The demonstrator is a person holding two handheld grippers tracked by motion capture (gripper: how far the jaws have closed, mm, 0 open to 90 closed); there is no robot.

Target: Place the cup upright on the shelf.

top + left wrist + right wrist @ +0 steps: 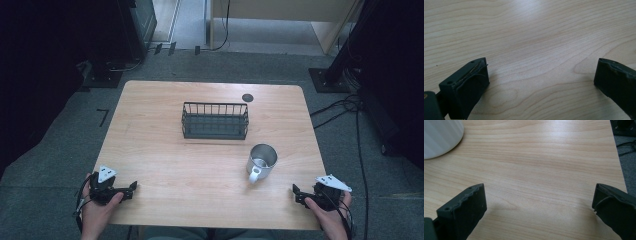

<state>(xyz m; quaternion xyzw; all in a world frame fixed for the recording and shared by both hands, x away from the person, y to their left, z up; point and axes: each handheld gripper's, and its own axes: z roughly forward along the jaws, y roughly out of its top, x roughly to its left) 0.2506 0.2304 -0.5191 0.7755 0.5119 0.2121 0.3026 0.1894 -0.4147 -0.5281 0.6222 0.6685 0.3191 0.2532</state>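
Wooden table [165, 155]. Black wire basket [215, 120] near middle, toward far edge, empty. Metal mug [261, 161] upright just beside basket's near right corner, handle toward near edge. Left gripper [131, 189] at near left corner, jaws wide apart, holding nothing. Right gripper [296, 192] at near right corner, jaws likewise spread, empty.

On the table [160, 165], the basket [215, 121] sits at centre; the mug [261, 162] stands at its four o'clock
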